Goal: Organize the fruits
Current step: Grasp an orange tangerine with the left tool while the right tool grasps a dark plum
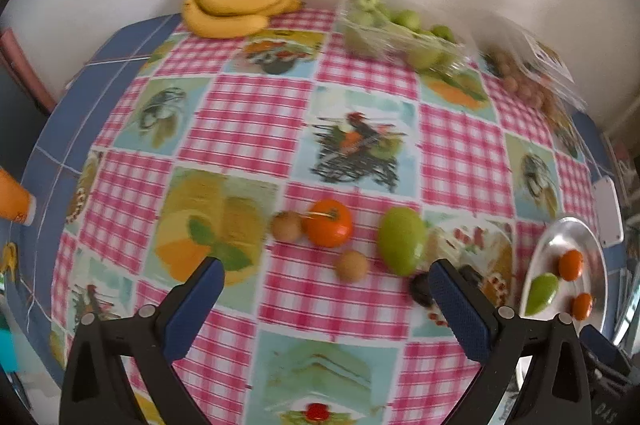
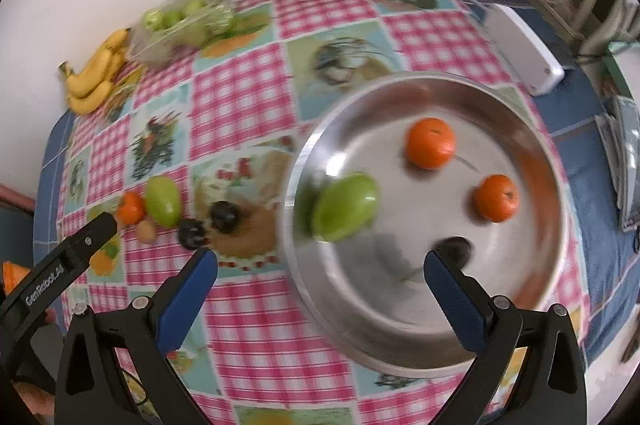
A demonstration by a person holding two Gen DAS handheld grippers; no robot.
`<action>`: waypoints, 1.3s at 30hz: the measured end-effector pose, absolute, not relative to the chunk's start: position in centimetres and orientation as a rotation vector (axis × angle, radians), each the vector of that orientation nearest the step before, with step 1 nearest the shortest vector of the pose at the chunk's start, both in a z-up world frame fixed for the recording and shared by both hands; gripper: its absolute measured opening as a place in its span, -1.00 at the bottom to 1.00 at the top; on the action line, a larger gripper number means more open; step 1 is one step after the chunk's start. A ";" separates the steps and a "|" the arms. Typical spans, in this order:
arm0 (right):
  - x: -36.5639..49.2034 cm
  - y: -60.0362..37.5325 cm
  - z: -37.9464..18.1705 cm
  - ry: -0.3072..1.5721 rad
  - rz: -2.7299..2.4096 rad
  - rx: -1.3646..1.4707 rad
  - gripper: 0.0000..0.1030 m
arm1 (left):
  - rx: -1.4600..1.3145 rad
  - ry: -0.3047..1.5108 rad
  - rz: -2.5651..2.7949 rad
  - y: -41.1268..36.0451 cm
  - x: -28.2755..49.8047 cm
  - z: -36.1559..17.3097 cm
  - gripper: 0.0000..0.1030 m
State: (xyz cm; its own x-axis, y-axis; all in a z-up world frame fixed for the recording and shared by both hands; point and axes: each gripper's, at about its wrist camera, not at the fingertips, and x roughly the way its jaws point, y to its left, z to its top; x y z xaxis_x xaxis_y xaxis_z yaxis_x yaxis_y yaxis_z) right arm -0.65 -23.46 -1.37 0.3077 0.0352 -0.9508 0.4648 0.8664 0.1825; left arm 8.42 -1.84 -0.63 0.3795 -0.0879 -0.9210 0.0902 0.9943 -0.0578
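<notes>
Evidently the sorting is part done: the steel plate (image 2: pixel 424 341) at centre right of the right wrist view already carries a green fruit (image 2: pixel 345 212), two oranges (image 2: pixel 430 142) and something dark just past the right tool (image 2: pixel 320 267), whose fingers stand wide apart and hold nothing, poised above the plate's near rim. Loose fruit waits on the desk (image 1: pixel 248 121). In the left wrist view an orange (image 1: pixel 328 223), a green mango-like fruit (image 1: pixel 401 240) and two small brown fruits (image 1: pixel 351 266) lie at frame centre, just beyond the left tool (image 1: pixel 326 279), which also gapes empty. Bananas (image 1: pixel 236 3) sit far back, upper left.
</notes>
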 end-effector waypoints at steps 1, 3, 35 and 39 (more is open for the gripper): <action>-0.4 -23.0 -1.3 1.234 -0.287 0.469 0.99 | -0.006 1.174 -0.106 -1.3 8.6 -0.6 1.00; 0.3 -22.0 -1.2 1.225 -0.258 0.463 1.00 | -0.023 1.172 -0.091 -0.4 8.8 -0.5 1.00; 5.6 -18.1 -4.3 1.207 -0.161 0.419 0.16 | -0.137 1.201 -0.128 2.4 12.8 -3.6 1.00; 5.7 -18.3 -5.0 1.224 -0.170 0.421 0.08 | -0.096 1.188 -0.156 1.1 13.0 -3.7 0.95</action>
State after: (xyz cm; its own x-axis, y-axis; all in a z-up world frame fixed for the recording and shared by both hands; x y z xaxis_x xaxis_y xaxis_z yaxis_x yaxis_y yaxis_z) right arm 5.73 -18.32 -4.96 0.3386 0.0970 -0.9359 0.3491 0.9107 0.2207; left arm 13.04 1.14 -3.71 0.3644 -0.1717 -0.9153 0.0707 0.9851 -0.1567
